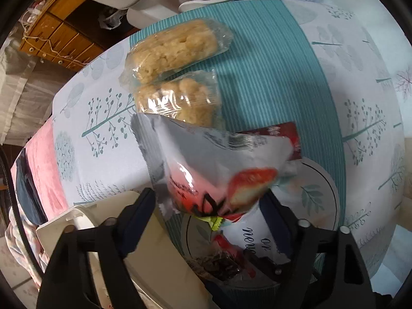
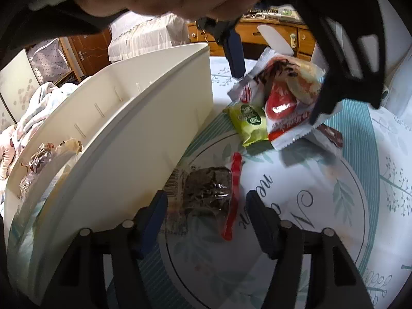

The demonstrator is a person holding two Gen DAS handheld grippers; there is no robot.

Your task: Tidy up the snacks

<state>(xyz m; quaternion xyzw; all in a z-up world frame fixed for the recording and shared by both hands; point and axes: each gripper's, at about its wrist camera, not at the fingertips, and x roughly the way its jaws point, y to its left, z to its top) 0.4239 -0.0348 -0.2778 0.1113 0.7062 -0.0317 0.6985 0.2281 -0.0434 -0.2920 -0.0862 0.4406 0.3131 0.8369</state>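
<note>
My left gripper (image 1: 211, 200) is shut on a white and red snack packet (image 1: 219, 170) and holds it above the plate (image 1: 322, 200); it also shows in the right wrist view (image 2: 283, 95), with the packet (image 2: 285, 108) between its fingers. My right gripper (image 2: 203, 206) is open, low over a dark snack in clear wrap (image 2: 206, 193) with a red strip, which lies on the plate (image 2: 296, 231). A green packet (image 2: 249, 123) lies on the plate's far rim. Two clear-wrapped puffed rice bars (image 1: 175, 49) lie farther off on the teal strip.
A white plastic bin (image 2: 116, 134) stands left of the plate and holds some wrapped snacks (image 2: 43, 159); its corner shows in the left wrist view (image 1: 85, 221). A dark red packet (image 2: 332, 134) lies behind the held one. The tablecloth edge is at the left, with wooden drawers beyond.
</note>
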